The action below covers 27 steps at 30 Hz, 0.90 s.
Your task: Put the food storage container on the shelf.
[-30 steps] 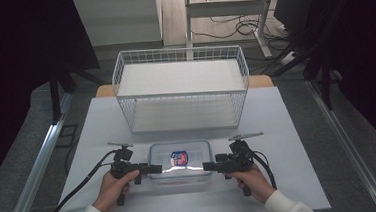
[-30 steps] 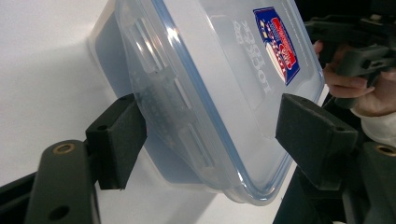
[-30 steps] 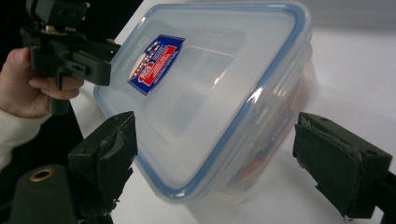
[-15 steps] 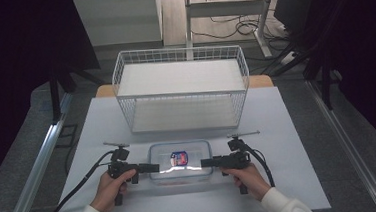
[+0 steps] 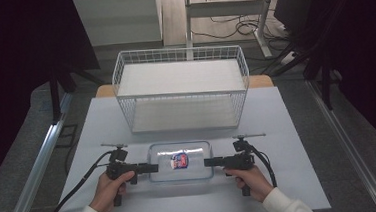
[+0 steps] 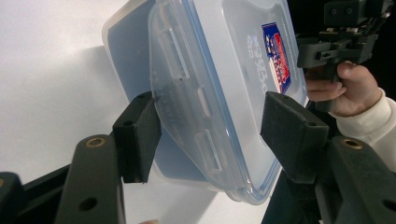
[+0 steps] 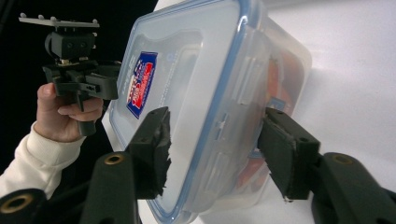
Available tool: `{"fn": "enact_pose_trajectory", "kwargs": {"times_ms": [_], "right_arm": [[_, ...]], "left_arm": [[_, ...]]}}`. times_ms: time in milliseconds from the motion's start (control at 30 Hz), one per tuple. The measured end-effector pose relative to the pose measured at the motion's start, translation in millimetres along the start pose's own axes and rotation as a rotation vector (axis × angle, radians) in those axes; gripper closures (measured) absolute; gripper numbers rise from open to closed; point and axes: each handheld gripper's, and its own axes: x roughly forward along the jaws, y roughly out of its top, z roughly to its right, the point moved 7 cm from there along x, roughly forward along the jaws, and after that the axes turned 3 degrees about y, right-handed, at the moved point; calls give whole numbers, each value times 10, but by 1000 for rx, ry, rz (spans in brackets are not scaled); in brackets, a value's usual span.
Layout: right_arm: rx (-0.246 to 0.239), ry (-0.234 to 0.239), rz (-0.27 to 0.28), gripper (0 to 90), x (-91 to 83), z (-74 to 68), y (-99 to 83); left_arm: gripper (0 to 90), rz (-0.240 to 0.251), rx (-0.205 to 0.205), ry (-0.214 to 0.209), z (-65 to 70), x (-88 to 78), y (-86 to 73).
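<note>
A clear plastic container (image 5: 180, 172) with a blue-sealed lid and a red-and-blue label (image 5: 180, 160) lies at the front middle of the white table. My left gripper (image 5: 154, 167) is at its left end and my right gripper (image 5: 207, 162) at its right end. In the left gripper view the container (image 6: 224, 70) runs deep between the two black jaws of my left gripper (image 6: 210, 116), which press on its wall and lid. In the right gripper view my right gripper (image 7: 212, 135) clamps the other end of the container (image 7: 196, 70) the same way. Something reddish shows inside it.
A white wire basket (image 5: 179, 50) with a shelf stands behind the container, towards the back of the table (image 5: 291, 179). Black cables trail from both grippers towards the front edge. Dark stands and floor cables lie beyond the table.
Both hands have shifted only slightly at the container's ends. The container lies in the same place.
</note>
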Motion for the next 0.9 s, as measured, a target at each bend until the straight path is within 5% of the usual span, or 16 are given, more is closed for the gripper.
{"fn": "enact_pose_trajectory", "kwargs": {"times_ms": [167, 300, 900], "right_arm": [[-4, 2, 6, 460, -10, -15, -18], [7, -2, 13, 470, -13, -24, -23], [11, -6, 16, 495, -36, -60, -32]], "left_arm": [[393, 12, 3, -3, 8, -8, -9], [422, 29, -35, -27, -12, -19, -13], [455, 47, -18, -13, 38, -62, -30]]}}
